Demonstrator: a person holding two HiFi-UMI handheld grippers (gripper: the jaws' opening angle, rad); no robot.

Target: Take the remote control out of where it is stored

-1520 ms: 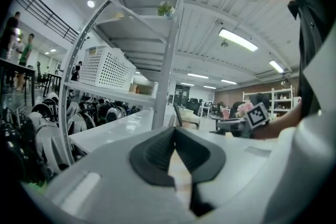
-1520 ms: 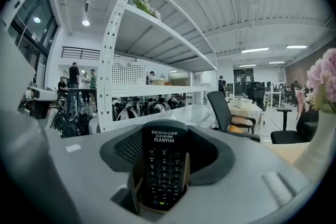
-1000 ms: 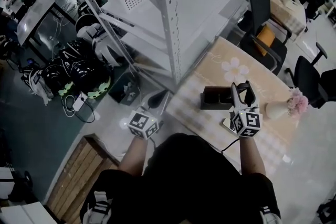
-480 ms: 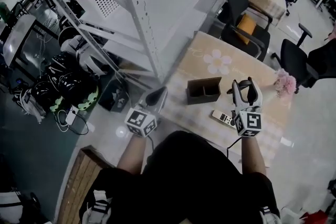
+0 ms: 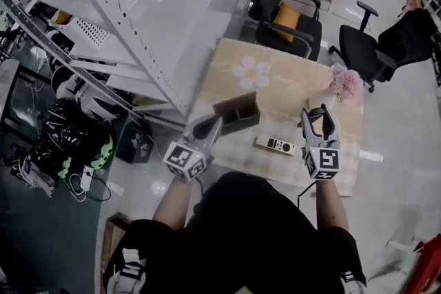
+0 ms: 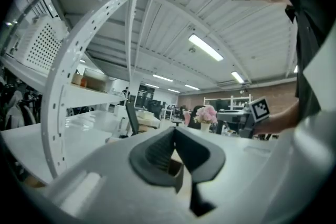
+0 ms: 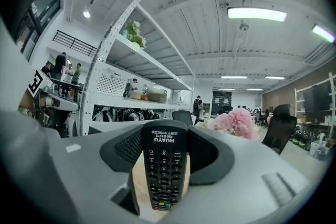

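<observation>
**Black remote clamped in the right gripper above the table**

The right gripper [image 5: 318, 118] hung over the table [image 5: 289, 103], close to its right edge. Its jaws were pinched on the two long sides of a black remote [image 7: 164, 170]. In the right gripper view [image 7: 166, 135] the remote's long axis ran up and down. The end with the printed brand name was uppermost, level with the jaw tips, and the end with the coloured buttons was lowest. The button face was turned back toward that gripper's camera. The head view did not show the remote clearly between the jaws.

The left gripper [image 5: 209, 126] sat at the table's left edge, near the near-left corner, just beside a brown box [image 5: 236, 113]. Its jaws were pressed together at the tips with nothing between them [image 6: 174, 134].

A pale remote [image 5: 275, 145] lay flat on the table between the two grippers. Its long axis ran roughly along the near edge, and it was apart from the box. A vase of pink flowers [image 5: 344, 81] stood by the far-right corner.
</observation>
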